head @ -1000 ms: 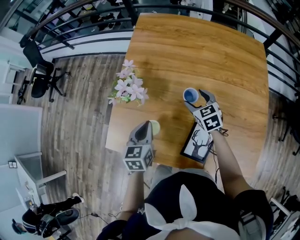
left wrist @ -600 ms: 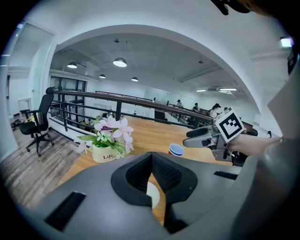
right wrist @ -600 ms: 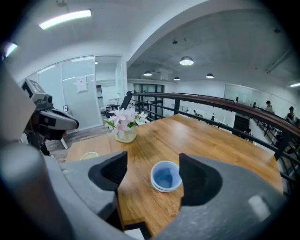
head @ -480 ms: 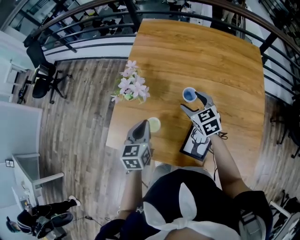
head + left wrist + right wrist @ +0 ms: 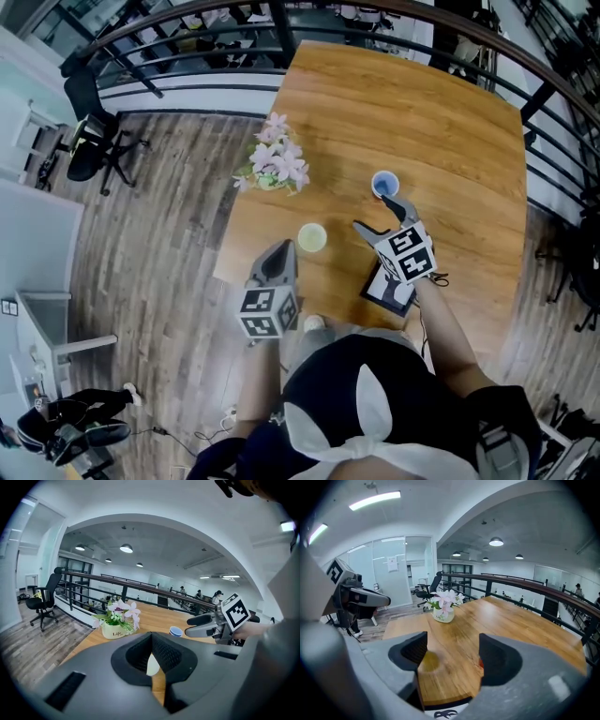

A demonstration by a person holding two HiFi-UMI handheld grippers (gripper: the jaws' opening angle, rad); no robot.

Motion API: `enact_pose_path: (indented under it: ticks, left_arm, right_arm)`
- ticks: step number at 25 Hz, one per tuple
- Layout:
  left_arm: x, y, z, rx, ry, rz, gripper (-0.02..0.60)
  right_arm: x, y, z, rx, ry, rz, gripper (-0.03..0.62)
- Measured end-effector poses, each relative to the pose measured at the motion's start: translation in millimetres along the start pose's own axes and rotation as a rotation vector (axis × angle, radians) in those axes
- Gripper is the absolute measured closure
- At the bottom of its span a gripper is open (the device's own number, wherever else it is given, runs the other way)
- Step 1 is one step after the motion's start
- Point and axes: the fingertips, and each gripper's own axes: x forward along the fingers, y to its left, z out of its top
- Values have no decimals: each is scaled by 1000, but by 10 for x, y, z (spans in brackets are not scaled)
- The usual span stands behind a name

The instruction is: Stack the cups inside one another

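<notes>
Cups, two, both upright on the wooden worktop (image 5: 450,122) and well apart, neither inside the other. Blue cup (image 5: 384,184): just past the far jaw tip of the right tool (image 5: 377,216), touching nothing as far as the head view shows. The left gripper view shows it just beside that tool's tips, while the right gripper view does not show it at all. Yellow cup (image 5: 312,237): near the worktop's left edge, just ahead of the left tool (image 5: 284,248). In the left gripper view it is only a pale sliver behind the jaws, and in the right gripper view a yellow blur beside the left jaw. Left tool: jaws drawn together at the tips, nothing gripped, held over the worktop's near corner. Right tool: jaws wide apart, bare wood between them, empty. Flowers (image 5: 277,164): pink and white, in a small pale pot at the left edge; print on the pot shows only in the left gripper view. Card (image 5: 386,292): dark-rimmed with a black drawing, flat at the near edge under the right tool. Chair (image 5: 89,150): black, on the plank floor beyond the railing (image 5: 187,42).
</notes>
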Motion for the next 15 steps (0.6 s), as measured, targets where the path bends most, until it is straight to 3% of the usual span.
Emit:
enact_pose_path:
  ticks: [15]
  left_arm:
    - [-482, 223, -181, -33, -15, 50, 565]
  right_arm:
    - [132, 695, 58, -53, 13, 99, 252]
